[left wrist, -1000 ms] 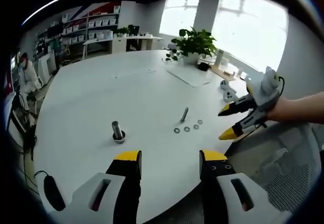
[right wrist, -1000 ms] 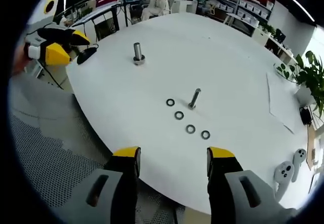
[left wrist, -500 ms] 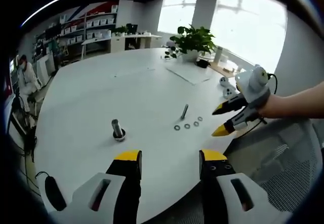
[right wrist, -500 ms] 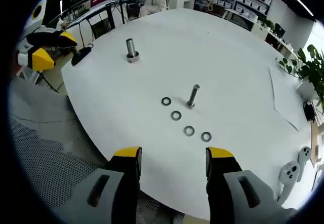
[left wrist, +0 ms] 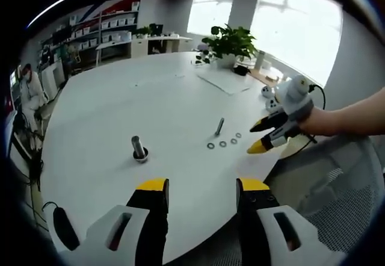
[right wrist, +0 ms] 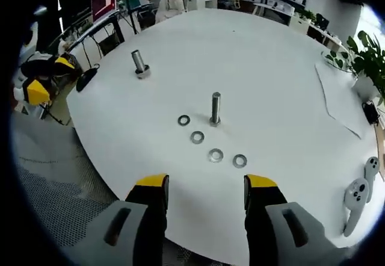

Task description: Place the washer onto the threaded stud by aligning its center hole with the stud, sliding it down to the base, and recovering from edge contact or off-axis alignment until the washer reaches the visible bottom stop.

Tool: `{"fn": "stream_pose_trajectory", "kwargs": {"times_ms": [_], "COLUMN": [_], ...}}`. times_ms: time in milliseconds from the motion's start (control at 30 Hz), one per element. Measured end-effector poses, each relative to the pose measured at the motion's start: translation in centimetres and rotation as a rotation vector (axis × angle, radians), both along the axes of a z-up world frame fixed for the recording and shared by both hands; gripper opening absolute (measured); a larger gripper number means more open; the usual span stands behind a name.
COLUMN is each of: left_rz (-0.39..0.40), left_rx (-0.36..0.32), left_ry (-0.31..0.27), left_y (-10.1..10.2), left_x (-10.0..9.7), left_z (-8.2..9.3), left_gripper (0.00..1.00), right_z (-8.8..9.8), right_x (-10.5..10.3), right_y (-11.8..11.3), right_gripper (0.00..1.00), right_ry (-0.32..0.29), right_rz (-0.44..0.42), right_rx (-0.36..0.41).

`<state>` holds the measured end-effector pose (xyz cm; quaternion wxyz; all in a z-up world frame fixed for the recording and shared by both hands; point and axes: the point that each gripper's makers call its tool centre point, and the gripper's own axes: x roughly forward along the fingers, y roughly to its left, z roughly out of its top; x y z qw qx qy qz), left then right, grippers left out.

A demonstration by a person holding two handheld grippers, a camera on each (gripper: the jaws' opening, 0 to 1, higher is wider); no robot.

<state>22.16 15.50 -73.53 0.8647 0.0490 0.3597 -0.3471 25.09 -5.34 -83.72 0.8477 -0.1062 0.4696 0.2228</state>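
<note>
While both tools hover off the table edge, each has its jaws apart with nothing between them. In the right gripper view the right gripper (right wrist: 203,188) sits at the near rim of the white round table (right wrist: 283,91). Just ahead of its jaws lie four washers in a slanted row: washer one (right wrist: 240,160) and washer two (right wrist: 215,155) nearest, then washer three (right wrist: 197,137) and washer four (right wrist: 183,120) farther and leftward. All four lie flat on the table, none on a stud. Just beyond the row, straight ahead, stands one threaded stud (right wrist: 215,109), upright, close beside washers three and four but apart from them. Farther off to the front left stands a second, shorter stud on a round base (right wrist: 140,65). At the left edge of this view the left gripper (right wrist: 41,80) shows, yellow tips apart, off the table. To the far right lie two white controllers (right wrist: 360,189) and one paper sheet (right wrist: 340,100); one potted plant (right wrist: 368,55) beyond.

In the left gripper view the left gripper (left wrist: 202,189) is at the near rim, the base stud (left wrist: 139,149) ahead left, the threaded stud (left wrist: 219,126) and washer row (left wrist: 223,144) ahead right. The right gripper (left wrist: 260,136) enters from the right, held by a hand (left wrist: 316,121), tips just beside the washer row. One black mouse-like object (left wrist: 63,228) lies lower left. One seated person (left wrist: 31,94) far left.
</note>
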Motion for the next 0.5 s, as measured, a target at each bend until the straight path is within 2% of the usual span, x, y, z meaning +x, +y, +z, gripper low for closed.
{"fn": "stream_pose_trajectory", "kwargs": {"times_ms": [267, 400, 500], "left_rz": [0.02, 0.022, 0.025], "left_rx": [0.01, 0.023, 0.027], "left_ry": [0.008, 0.008, 0.006], "left_y": [0.7, 0.8, 0.9], "left_x": [0.2, 0.2, 0.3], "left_z": [-0.3, -0.4, -0.4], "left_gripper": [0.43, 0.43, 0.43], "right_z": [-0.4, -0.2, -0.6], "right_x": [1.7, 2.6, 2.9], "right_y": [-0.8, -1.4, -2.0], "right_gripper": [0.47, 0.37, 0.36], "right_ry": [0.0, 0.001, 0.008], "right_rz": [0.017, 0.03, 0.026], "right_rx": [-0.02, -0.033, -0.04]}}
